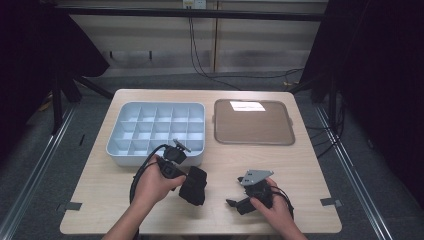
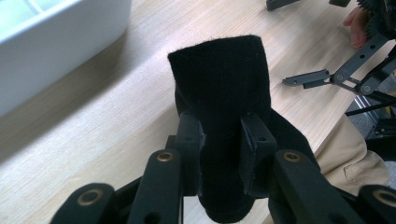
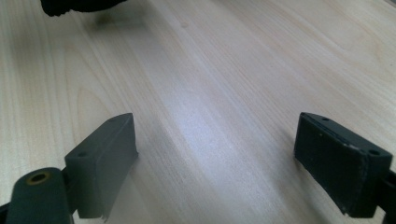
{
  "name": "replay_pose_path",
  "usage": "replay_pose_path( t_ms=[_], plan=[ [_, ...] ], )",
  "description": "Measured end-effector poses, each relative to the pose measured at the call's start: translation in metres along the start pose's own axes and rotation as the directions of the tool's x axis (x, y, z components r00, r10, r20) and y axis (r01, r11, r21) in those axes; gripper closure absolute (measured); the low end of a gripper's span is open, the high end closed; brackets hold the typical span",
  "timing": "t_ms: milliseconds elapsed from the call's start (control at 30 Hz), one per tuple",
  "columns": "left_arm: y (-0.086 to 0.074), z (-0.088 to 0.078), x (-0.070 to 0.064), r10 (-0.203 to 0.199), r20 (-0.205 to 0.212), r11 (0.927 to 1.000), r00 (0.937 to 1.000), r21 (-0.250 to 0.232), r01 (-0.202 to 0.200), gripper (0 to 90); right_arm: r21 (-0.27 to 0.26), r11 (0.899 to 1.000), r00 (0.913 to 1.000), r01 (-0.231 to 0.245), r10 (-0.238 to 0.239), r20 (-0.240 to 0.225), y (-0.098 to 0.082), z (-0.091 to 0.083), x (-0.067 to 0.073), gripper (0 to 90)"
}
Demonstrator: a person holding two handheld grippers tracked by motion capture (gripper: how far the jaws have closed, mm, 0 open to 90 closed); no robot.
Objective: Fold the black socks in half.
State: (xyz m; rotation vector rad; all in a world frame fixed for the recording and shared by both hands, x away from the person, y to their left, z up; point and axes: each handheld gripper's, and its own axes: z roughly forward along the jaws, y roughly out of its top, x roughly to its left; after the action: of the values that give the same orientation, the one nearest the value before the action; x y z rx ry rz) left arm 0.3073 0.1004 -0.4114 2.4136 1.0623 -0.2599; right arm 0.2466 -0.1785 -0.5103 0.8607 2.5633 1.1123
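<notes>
And here we are at the pale wooden table (image 1: 100,185) — the left gripper (image 2: 223,154) has its two black jaws clamped on a black knitted fabric bundle, a rolled sock by the look of it (image 2: 219,88). The pads pinch its lower half from either side, and the upper end of the roll stands up past the fingertips, blunt and squared off. In the high view that same dark bundle (image 1: 194,185) sits at the tip of the left gripper (image 1: 186,176), near the table's front edge, with the person's left hand (image 1: 150,187) wrapped around the gripper body.

Behind those jaws, just beyond them toward the far side of the table, lies the light blue plastic organiser tray with its grid of small compartments (image 1: 122,152); its white wall also shows at the upper left of the left gripper view. Whether the bundle rests on the wood or hangs just above it, I cannot tell.

Over to the right gripper (image 3: 215,154) — jaws spread wide, nothing but bare wood between the pads. In the high view it (image 1: 235,202) lies low by the front edge, well apart from the sock, held by the right hand (image 1: 272,205). Beyond it, at the far right of the table, a flat brown rectangular tray with rounded corners (image 1: 252,130).
</notes>
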Motion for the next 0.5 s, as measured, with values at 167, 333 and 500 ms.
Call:
replay_pose_path(
  t_ms=[167,333,500],
  plan=[
    [0.0,-0.006,0.005,-0.013,-0.001,0.9999,0.9999,-0.008,0.013,72.2,0.001,1.0,1.0,0.0,0.0,0.001,0.0,0.0,0.0,11.8],
    [0.002,-0.016,0.01,-0.018,-0.005,0.9997,0.9998,-0.018,0.018,72.2,0.001,1.0,1.0,-0.005,0.005,0.003,0.0,0.0,0.0,11.7],
    [0.004,-0.023,0.013,-0.017,-0.017,0.9997,0.9997,-0.015,0.016,72.1,0.001,1.0,0.9999,-0.01,0.01,0.007,0.0,0.0,0.001,11.7]
  ],
)
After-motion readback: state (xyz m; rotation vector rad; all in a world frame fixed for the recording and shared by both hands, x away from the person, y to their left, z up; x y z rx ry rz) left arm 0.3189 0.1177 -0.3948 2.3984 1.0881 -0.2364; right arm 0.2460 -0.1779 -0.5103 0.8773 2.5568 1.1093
